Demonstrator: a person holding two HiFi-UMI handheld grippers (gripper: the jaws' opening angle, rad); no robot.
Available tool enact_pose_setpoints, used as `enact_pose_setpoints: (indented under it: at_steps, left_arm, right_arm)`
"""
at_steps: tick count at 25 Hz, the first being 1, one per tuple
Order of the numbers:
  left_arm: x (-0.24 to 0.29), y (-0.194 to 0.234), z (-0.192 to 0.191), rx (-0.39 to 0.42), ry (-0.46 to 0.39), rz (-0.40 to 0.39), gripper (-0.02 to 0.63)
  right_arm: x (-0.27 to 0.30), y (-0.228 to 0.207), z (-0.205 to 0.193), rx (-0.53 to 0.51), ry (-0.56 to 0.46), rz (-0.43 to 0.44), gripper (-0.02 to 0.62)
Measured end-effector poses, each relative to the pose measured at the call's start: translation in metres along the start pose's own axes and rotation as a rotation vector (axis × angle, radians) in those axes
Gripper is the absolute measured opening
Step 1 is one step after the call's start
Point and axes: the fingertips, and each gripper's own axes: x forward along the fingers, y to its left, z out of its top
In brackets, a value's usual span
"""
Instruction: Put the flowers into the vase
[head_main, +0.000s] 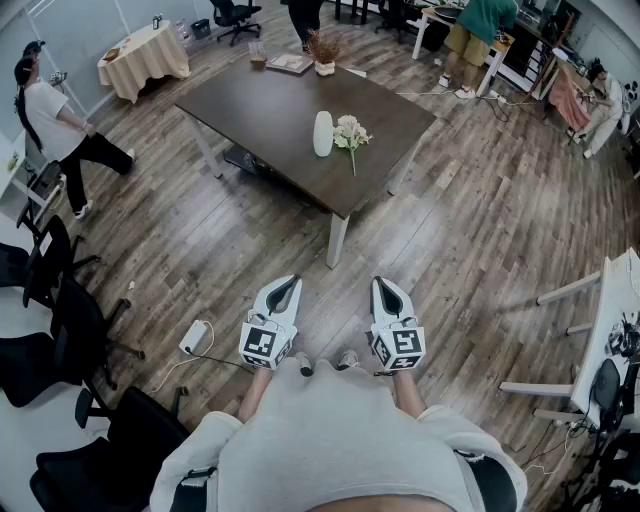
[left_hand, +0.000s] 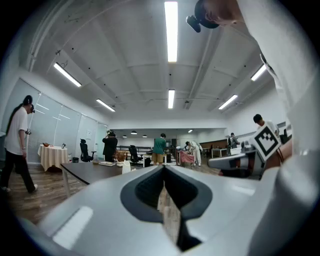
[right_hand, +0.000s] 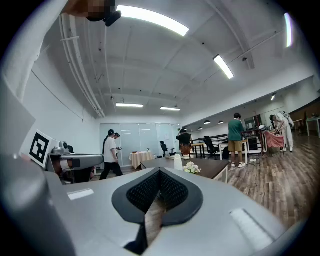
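Currently the left hand-held gripper (head_main: 292, 281) and the right hand-held gripper (head_main: 381, 283) are seen side by side in the head view, held out level over the wood floor (head_main: 470, 230) and well apart from the dark surface (head_main: 265, 105). Only that view gives the layout from above: the white vase (head_main: 323, 133) stands upright near the surface's near edge, and the flowers (head_main: 350, 132) lie flat just beside it on its right, with the stems toward the camera. Jaw state is read from the gripper views. In the left gripper view the left hand-held gripper (left_hand: 164, 168) is closed tip to tip with nothing between the jaws. In the right gripper view the right hand-held gripper (right_hand: 160, 171) is likewise fully closed and empty. The right gripper view shows the vase (right_hand: 178, 162) with the flowers (right_hand: 191, 168) beside it on the surface (right_hand: 212, 167). In the left gripper view only the vase (left_hand: 126, 167) is made out on the surface (left_hand: 87, 171). A walking person (left_hand: 17, 142) is picked up at the left there, and another person in green (right_hand: 235, 140) shows beyond the surface in the right gripper view.
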Motion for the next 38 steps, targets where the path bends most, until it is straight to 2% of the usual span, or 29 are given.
enact_pose_setpoints:
  at_steps: [19,27,38]
  left_arm:
    - [-0.005,-0.007,0.000,-0.002,0.002,0.020,0.011]
    - [0.011,-0.025,-0.002,0.001,0.009,0.026,0.011]
    - [0.040,-0.066,-0.011,0.001,0.027,0.047,0.011]
  right_arm:
    - [-0.007,0.001,-0.003,0.015,0.000,0.022,-0.003]
    - [-0.012,-0.020,-0.006,0.016,0.005,0.034,-0.002]
    - [-0.019,-0.058,-0.018,0.031,0.032,0.104,-0.002]
